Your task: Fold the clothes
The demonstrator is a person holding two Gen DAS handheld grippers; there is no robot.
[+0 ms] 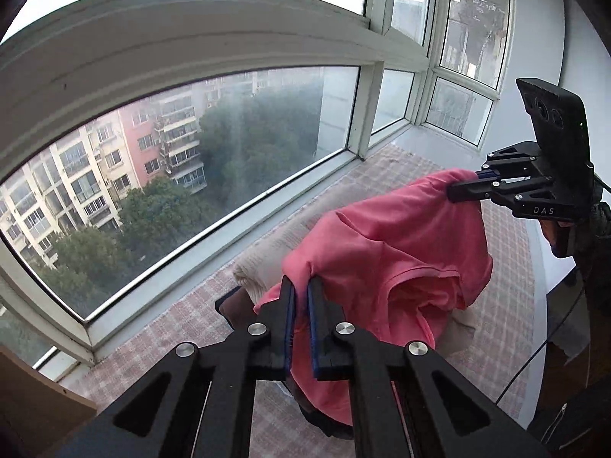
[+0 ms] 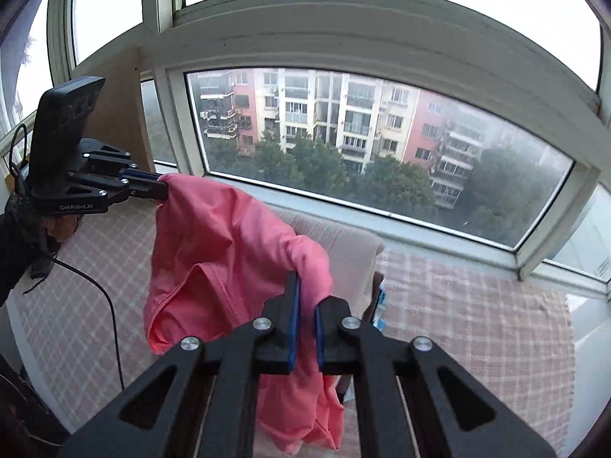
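A pink garment (image 1: 393, 252) hangs in the air above the window bench, stretched between both grippers. In the left wrist view my left gripper (image 1: 301, 290) is shut on one corner of the garment, with pink cloth pinched between the blue pads. The right gripper (image 1: 464, 187) grips the opposite corner at the right. In the right wrist view my right gripper (image 2: 307, 294) is shut on a fold of the pink garment (image 2: 225, 244), and the left gripper (image 2: 162, 190) holds the far corner at the left. The cloth sags in loose folds between them.
A pink checked cover (image 2: 469, 305) lies over the bench below the large window (image 2: 382, 145). A beige folded cloth (image 2: 351, 244) lies under the garment, with a dark item (image 1: 238, 301) beside it. A black cable (image 2: 110, 305) trails at left. A wooden panel (image 1: 34, 397) stands at lower left.
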